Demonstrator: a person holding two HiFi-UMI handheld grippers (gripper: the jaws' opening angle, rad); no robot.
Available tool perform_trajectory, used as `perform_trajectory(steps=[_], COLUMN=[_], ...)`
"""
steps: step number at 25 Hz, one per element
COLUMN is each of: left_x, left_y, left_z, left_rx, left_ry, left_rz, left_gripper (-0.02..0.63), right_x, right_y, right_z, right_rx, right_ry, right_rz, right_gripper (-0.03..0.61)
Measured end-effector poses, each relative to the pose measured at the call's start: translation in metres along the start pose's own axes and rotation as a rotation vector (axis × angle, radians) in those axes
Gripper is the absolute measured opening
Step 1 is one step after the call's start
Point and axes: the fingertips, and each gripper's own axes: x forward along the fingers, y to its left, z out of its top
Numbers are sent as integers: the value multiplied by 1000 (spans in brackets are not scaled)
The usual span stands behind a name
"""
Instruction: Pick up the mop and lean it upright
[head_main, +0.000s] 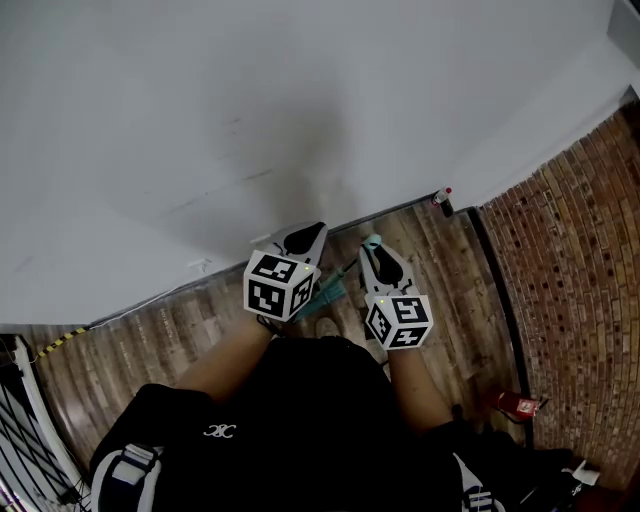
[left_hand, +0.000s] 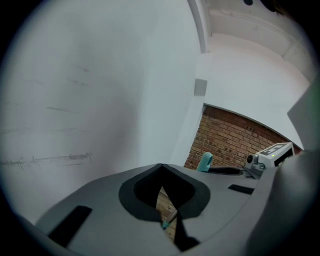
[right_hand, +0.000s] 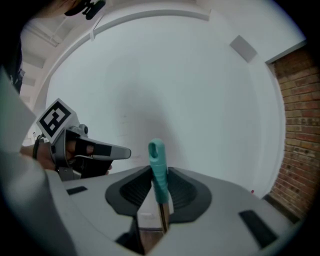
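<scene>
The mop shows mainly as its teal handle grip (right_hand: 159, 172), standing upright between the jaws of my right gripper (right_hand: 161, 200), which is shut on it. In the head view the grip's tip (head_main: 371, 241) pokes past the right gripper (head_main: 374, 252), and a teal part of the mop (head_main: 330, 290) lies lower, between the two grippers. My left gripper (head_main: 318, 230) is just left of the handle, its jaws closed together with nothing in them. From the left gripper (left_hand: 161, 169) I see the teal grip (left_hand: 205, 161) to the right. The mop head is hidden.
A white wall (head_main: 250, 110) rises right ahead, meeting the wooden floor (head_main: 450, 270). A brick wall (head_main: 570, 270) stands on the right. A red object (head_main: 515, 403) lies on the floor at right, a white rack (head_main: 30, 420) at the lower left.
</scene>
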Motion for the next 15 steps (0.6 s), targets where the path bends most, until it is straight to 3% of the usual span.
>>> perform_trajectory(steps=[15], left_x=[-13], left_y=[9], left_z=[-6], left_rx=[-9], left_ry=[4], left_rz=[57], left_gripper=[-5], right_x=[9], right_y=[5], right_z=[1], right_rx=[5], right_ry=[4], right_rz=[33], right_gripper=[112])
